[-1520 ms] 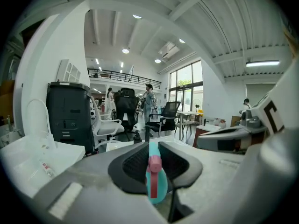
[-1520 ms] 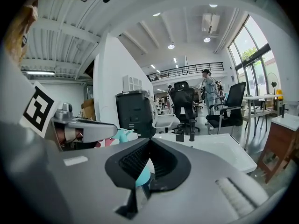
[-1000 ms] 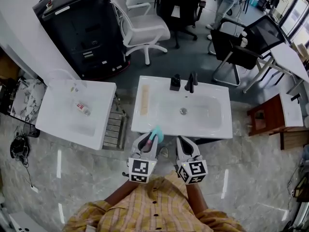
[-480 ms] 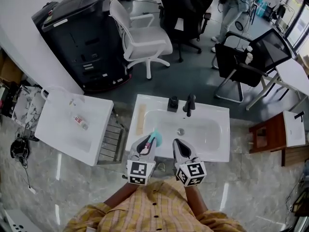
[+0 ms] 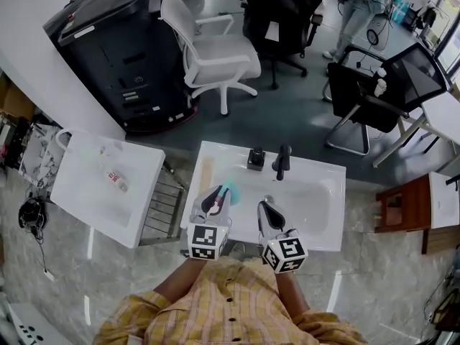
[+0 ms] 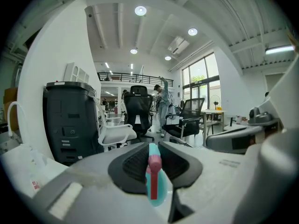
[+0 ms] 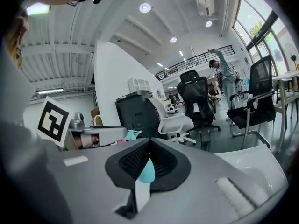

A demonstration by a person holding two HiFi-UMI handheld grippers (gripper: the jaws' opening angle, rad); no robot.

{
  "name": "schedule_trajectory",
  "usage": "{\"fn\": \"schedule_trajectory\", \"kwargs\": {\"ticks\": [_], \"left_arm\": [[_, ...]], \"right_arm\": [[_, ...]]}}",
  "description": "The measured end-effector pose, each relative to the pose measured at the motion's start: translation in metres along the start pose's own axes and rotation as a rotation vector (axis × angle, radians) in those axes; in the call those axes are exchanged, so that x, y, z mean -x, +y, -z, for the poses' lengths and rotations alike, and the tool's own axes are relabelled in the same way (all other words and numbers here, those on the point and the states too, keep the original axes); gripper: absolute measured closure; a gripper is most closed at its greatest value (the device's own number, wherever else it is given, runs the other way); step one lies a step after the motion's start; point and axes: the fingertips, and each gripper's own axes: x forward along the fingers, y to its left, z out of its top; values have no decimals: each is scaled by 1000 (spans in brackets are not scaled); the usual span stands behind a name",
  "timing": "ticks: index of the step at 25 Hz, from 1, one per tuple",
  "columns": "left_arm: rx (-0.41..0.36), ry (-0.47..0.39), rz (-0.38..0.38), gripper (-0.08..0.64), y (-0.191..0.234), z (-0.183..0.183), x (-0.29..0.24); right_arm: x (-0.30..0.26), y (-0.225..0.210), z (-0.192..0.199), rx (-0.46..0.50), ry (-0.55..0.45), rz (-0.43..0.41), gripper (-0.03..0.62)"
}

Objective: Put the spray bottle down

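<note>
black cabinet machine (image 5: 118, 52): biggest item, upper left of the head view, standing on the grey floor behind both basins.
sink (image 5: 316, 218): white, rectangular, directly ahead of the person; the bowl is in the middle and a pale strip lies along its left ledge.
second basin (image 5: 93, 192): white, to the left of the sink and apart from it, with a small bottle-like item lying on it, too small to identify.
white chair (image 5: 215, 52): swivel chair beyond the sink, just beside the black cabinet machine.
black chairs (image 5: 284, 13): further back and to the right.
left gripper (image 5: 215, 200): over the sink's front-left part; jaws clamped on the spray bottle, as the left gripper view confirms.
right gripper (image 5: 265, 210): beside the left one, over the sink's front edge; jaws brought together. a teal sliver (image 7: 147, 171) shows in the seam, and i cannot tell what it is.
spray bottle (image 5: 229, 190): teal body with a pink trigger, held off the surface between the left jaws, above the left end of the sink, not set down.
faucet (image 5: 283, 161): dark, at the sink's back edge, next to a small dark holder (image 5: 255, 158).
</note>
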Motion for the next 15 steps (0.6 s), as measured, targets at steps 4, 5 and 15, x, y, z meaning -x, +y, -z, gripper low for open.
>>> {"fn": "schedule_trajectory", "kwargs": {"ticks": [4,5,15], "left_arm": [[-16,7,-19,492,8,2,-22],[-18,8,-24,492,10,2,-27],[10,8,-62,492,37,2,-86]], "right_arm": [[-11,-8,6,-5,11,-14,591],[-13,-10,5,-5,12,-16,591],[-28,-28,9,-14,35,-20,591]]}}
